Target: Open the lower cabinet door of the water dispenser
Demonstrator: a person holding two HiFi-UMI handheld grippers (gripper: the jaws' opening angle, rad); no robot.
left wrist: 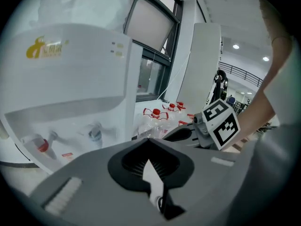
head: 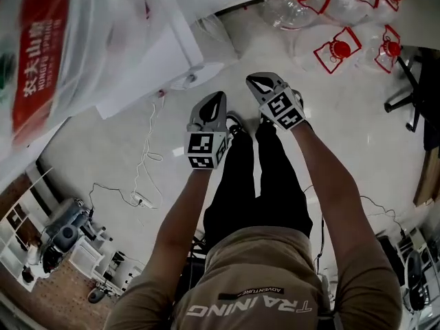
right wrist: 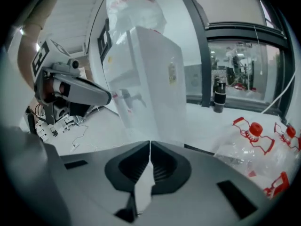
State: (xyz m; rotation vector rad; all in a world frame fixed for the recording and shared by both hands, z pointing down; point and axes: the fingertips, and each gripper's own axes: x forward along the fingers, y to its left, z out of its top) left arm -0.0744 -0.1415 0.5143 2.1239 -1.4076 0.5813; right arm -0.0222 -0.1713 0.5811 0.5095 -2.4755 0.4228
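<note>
White plastic casing marks the water dispenser [head: 155, 64], standing far left of the person. Its lower cabinet door should lie on the front below the taps [left wrist: 94, 133], though no view shows it or a handle clearly. It will probably be light, stiff and smooth, so its free edge or a recess looks the best hold. The left gripper [head: 217, 98] and right gripper [head: 265, 81] have jaws closed together, empty. The head view hides the front. The right gripper view shows the lower body and empty bottles [right wrist: 254, 140].
</note>
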